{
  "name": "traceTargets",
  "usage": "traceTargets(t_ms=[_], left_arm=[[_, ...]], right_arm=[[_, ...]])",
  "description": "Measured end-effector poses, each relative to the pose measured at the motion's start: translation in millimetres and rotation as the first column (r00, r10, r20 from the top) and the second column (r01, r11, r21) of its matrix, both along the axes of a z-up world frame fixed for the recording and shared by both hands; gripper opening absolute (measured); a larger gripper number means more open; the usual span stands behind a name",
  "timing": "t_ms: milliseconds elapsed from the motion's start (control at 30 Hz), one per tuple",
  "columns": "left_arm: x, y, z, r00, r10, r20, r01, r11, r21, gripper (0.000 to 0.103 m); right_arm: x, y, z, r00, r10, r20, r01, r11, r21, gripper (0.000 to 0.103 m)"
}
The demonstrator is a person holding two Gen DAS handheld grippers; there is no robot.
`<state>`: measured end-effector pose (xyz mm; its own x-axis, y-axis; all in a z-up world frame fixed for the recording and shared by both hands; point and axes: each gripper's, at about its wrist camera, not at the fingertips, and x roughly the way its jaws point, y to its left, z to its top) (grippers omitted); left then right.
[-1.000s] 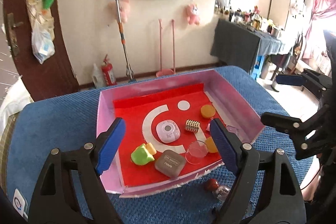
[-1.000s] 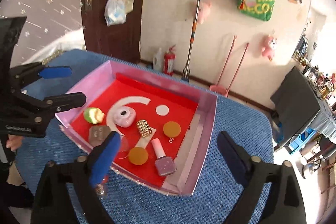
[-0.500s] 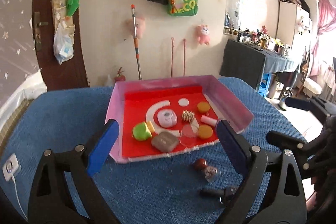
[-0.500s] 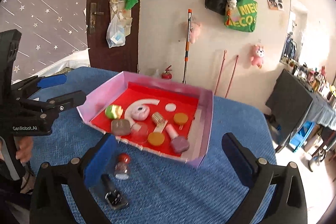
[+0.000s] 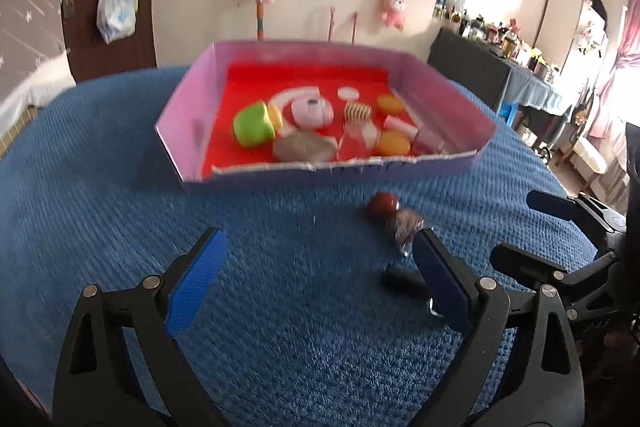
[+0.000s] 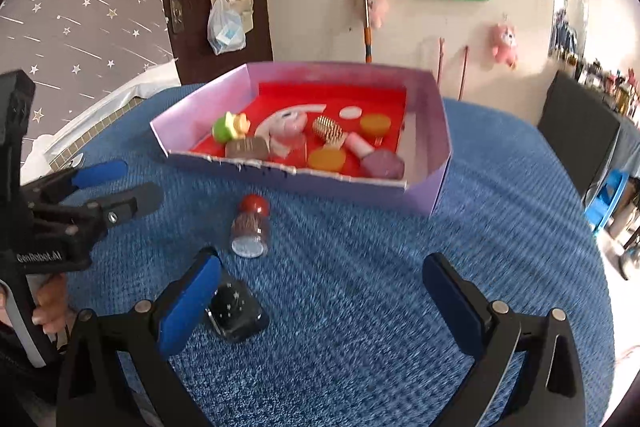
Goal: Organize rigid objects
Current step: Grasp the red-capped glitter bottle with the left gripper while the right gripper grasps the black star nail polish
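Most small things already sit in the pink box [image 6: 436, 155], likely so they stay together. Two are left on the blue cloth [image 6: 360, 287]: a red-capped little jar [image 6: 250, 227] lying at middle left, and a black starry block [image 6: 236, 311] at lower left. The right gripper [image 6: 320, 299] and left gripper [image 5: 316, 275] both have jaws wide apart, holding nothing, probably ready to grab. "GenRobot.AI" shows on the left gripper's body.

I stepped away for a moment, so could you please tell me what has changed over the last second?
Both grippers drew back from the tray and sank toward the blue cloth; the left gripper opened wider, and the right gripper is open too. Nothing was grasped. The red-capped bottle, the black item and the tray's contents stayed put.
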<state>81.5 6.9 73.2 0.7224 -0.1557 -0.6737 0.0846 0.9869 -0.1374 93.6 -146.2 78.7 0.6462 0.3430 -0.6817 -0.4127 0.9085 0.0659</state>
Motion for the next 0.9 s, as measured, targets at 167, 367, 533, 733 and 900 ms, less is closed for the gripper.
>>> traceTargets(t_ms=[167,367,533,733,900], left_arm=[[2,-1,-3,1.0,0.001,-0.008,-0.001,1.0,0.001,0.095],[7,4,-5,1.0,0.011,-0.026,-0.011,1.0,0.006,0.095],[11,11,-8,0.999,0.024,-0.041,-0.024,1.0,-0.009,0.095],[15,15,-12,0.998,0.027,-0.064,-0.028,1.0,-0.014,0.095],[16,14,-13,0.998,0.017,-0.065,-0.018,1.0,-0.005,0.095]], right_arm=[[1,3,-10,1.0,0.01,-0.021,-0.011,1.0,-0.002,0.103],[4,13,-19,0.997,0.052,-0.061,-0.051,0.999,0.013,0.103],[4,26,-31,0.991,0.093,-0.093,-0.094,0.996,-0.006,0.103],[7,43,-39,0.988,0.12,-0.102,-0.126,0.991,-0.05,0.103],[12,45,-45,0.99,0.079,-0.117,-0.092,0.99,-0.11,0.103]])
